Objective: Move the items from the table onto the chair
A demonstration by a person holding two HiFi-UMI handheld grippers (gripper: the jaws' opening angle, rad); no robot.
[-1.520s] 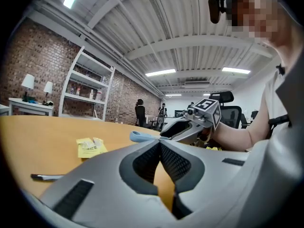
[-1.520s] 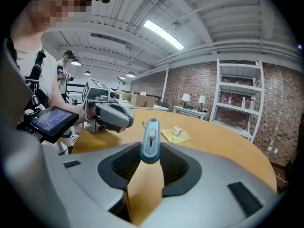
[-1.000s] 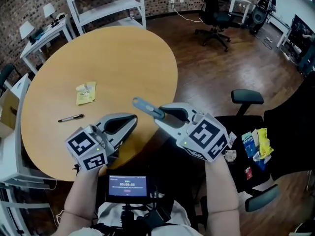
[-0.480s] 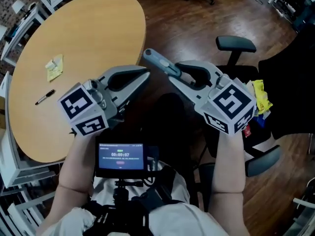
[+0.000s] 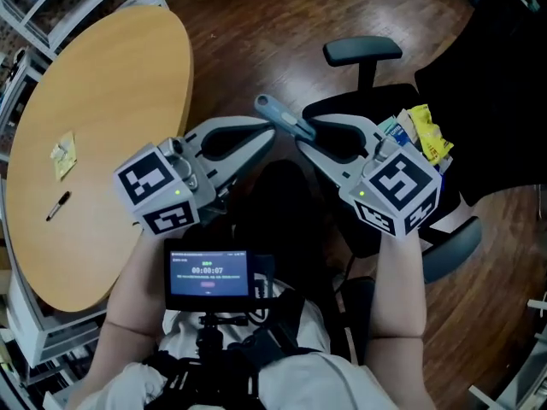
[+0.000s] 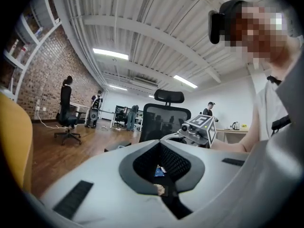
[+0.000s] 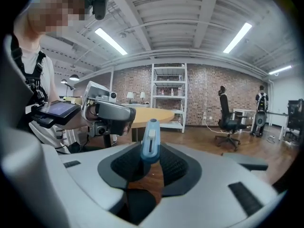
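A small lit screen was seen mounted at the person's chest, over a dark wooden floor. To the left, a round wooden table was pictured with a yellow sachet and a black pen lying apart on its top. To the right, a black office chair was shown, with a heap of packets lying on its seat, a yellow one uppermost. Farther off, a white shelving unit was seen against a brick wall, under strip lights.

Both tools were held over the person's lap, between table and chair. The left gripper was seen with its jaws pressed together at the tips and nothing pinched; only the hollow between its dark pads was left showing. The right gripper was clamped on a blue-grey utility knife. The knife was gripped by one end, while the end with the slider was left jutting past the jaw tips, close to the tips of the left gripper.
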